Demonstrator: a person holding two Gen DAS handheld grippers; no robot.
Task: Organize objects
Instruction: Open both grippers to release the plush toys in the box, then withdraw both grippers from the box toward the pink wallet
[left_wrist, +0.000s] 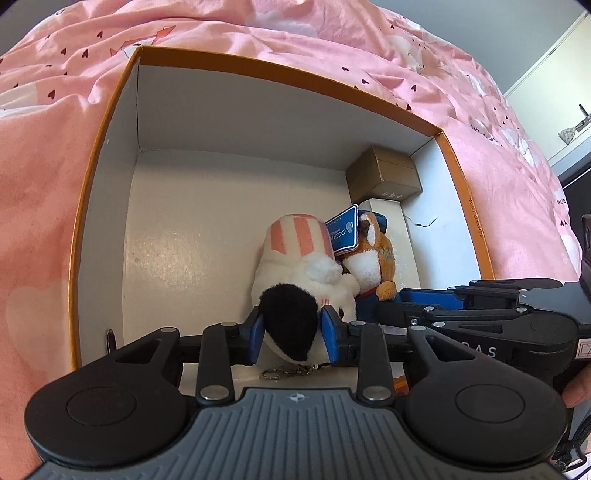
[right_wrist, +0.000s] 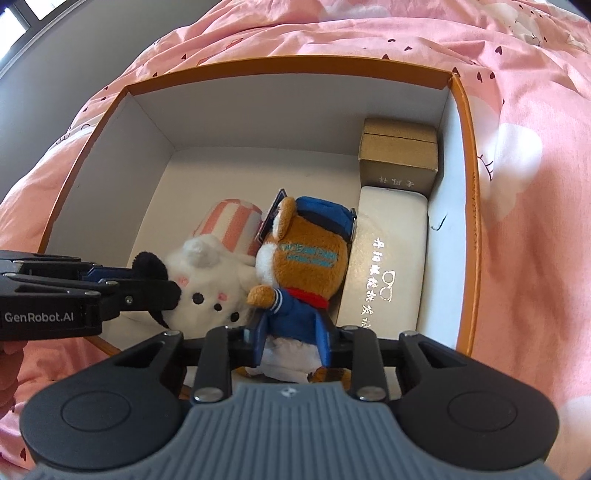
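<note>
The orange-rimmed box lies open on the pink bedding, and both plush toys are inside it. The left gripper pinches the black ear of the white plush, its blue pads pressed into the fur on either side. The right gripper is clamped on the lower body of the brown plush, at the blue jacket and white trousers. The two toys lie side by side and touching, the white one to the left of the right gripper's line. Beyond the brown plush and to its right sit a white case and, further off, a brown carton.

The step in hand looks like settling the toys in the box. Each hold is on soft, yielding fabric, so a firm, steady squeeze would suit. The white plush hangs by one ear, so it may swing or slip if moved quickly. Its key ring lies just behind the left fingers and could snag.
</note>
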